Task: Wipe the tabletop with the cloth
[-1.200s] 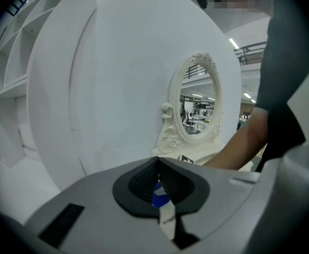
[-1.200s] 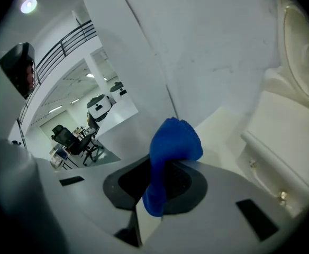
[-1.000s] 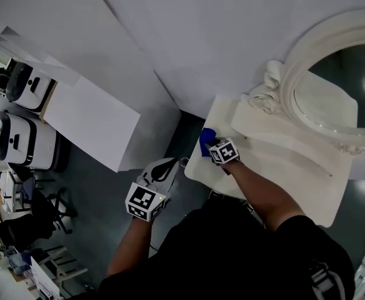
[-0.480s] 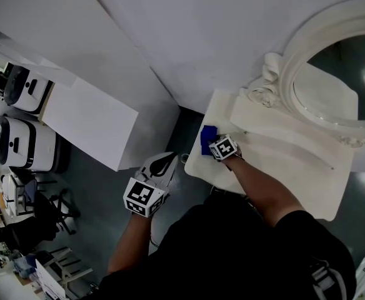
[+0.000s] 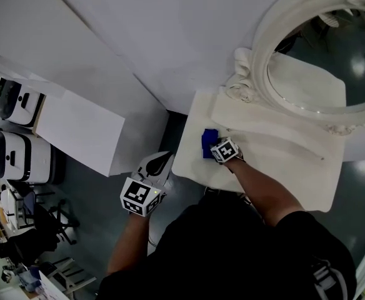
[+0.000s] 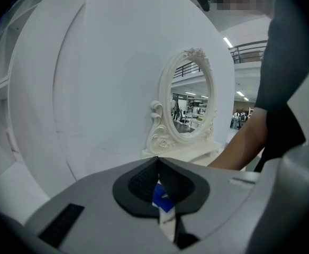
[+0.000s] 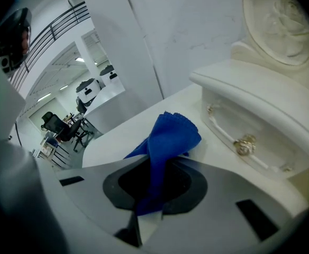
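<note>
The blue cloth (image 5: 209, 141) is bunched up and pinched in the right gripper (image 5: 215, 147). In the right gripper view the jaws are clamped on it, and the loose end of the cloth (image 7: 167, 139) pokes out forward over the white desk (image 7: 124, 137). From the head view it sits toward the left front part of the desk (image 5: 276, 167), just in front of the little drawer unit under the mirror (image 5: 262, 49). Can't quite tell how hard it's pressing on the surface.

The drawer's gold knob (image 7: 244, 145) is just to the right of the cloth.

The left gripper (image 5: 162, 162) hangs off the desk's left edge over the dark floor. Its jaws are pressed together (image 6: 157, 165) and it's aimed toward the oval mirror (image 6: 191, 107).
</note>
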{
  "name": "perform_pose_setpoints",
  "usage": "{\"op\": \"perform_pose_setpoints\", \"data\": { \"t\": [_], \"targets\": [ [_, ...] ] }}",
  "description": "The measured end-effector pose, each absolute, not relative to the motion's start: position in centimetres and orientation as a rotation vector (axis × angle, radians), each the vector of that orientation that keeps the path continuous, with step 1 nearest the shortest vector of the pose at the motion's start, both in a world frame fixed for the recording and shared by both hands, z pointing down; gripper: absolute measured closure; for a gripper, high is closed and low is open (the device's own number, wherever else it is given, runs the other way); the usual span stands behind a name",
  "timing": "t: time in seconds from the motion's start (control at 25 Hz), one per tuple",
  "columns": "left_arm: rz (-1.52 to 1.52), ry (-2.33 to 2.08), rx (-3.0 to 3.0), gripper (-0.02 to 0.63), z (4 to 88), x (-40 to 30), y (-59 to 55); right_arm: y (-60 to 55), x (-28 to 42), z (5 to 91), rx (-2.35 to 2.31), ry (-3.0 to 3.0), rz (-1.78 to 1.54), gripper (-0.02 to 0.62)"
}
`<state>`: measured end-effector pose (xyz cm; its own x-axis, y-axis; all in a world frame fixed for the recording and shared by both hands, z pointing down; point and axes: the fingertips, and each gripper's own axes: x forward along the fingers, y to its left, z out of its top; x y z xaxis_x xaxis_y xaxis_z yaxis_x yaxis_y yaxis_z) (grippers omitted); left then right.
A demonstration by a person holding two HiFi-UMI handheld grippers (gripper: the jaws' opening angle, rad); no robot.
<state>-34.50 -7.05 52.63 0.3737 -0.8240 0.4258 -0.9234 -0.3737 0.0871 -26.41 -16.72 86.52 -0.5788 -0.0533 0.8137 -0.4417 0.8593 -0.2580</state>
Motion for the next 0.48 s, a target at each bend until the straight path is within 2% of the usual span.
{"op": "perform_pose_setpoints", "data": {
  "t": [0.48],
  "targets": [
    [0.446,-1.393,2.452,0.595,52.0,-23.5,-10.2,-19.2,-9.6,86.6,0.541,-2.054,0.614,0.552]
  ]
}}
